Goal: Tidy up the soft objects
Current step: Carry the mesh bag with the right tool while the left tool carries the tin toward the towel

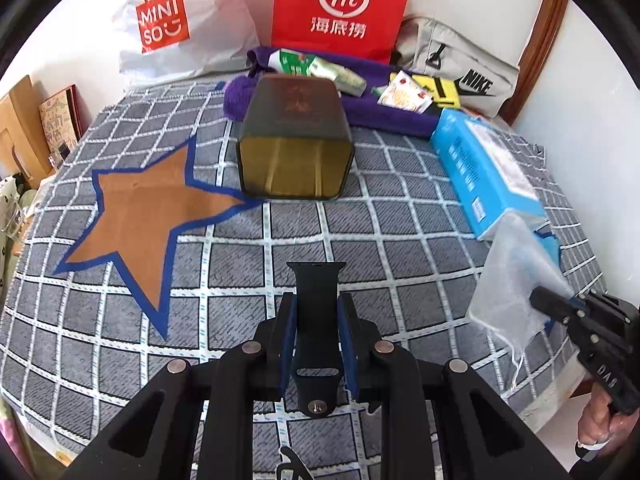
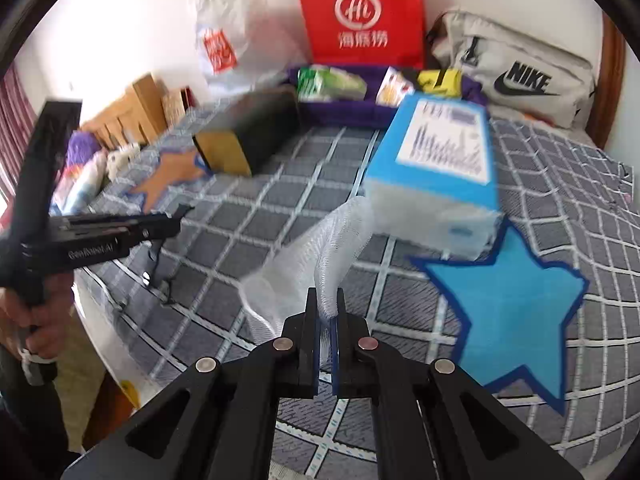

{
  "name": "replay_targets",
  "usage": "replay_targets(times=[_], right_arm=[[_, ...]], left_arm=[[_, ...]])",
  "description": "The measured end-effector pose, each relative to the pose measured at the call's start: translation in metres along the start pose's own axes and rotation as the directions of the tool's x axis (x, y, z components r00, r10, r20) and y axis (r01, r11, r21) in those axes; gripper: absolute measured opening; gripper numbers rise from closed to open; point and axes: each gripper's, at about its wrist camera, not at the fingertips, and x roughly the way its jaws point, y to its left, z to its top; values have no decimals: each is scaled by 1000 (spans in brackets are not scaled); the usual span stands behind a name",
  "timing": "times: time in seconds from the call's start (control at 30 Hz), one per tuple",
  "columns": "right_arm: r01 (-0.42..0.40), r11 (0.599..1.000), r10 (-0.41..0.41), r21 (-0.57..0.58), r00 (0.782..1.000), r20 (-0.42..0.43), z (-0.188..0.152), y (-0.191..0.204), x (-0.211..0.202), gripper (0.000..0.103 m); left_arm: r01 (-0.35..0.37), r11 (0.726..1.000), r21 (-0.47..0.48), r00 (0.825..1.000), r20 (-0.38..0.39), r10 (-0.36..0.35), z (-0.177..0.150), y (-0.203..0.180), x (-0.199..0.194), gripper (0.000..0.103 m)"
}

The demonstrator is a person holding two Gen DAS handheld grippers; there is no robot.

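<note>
The left gripper [image 1: 317,312] is clamping a black watch strap [image 1: 316,280], the right gripper [image 2: 326,312] is pinching white mesh [image 2: 340,240] blurring over the blue box [image 2: 436,168].

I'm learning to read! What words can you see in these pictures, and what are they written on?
"MINISO": white plastic bag.
"Hi", with Chinese characters "海底捞" below: red paper bag.
"NIKE": grey bag.
"GenRobot.AI": side of the left gripper.
"DAI": side of the right gripper; reading uncertain.
Print on the blue box, the snack packets and the dark tin: too small or blurred.
</note>
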Motion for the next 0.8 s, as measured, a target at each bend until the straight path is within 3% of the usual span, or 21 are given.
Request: replay_targets(times=[0.4,0.8], right_arm=[[-9,999,5,30,991,132,36,-7,-52,4],[20,997,-33,75,983,179,71,-24,-68,4]], left_arm=[[-3,1000,1,997,76,3,26,-6,-40,20],[-26,1000,-13,993,116,27,63,-2,-56,20]])
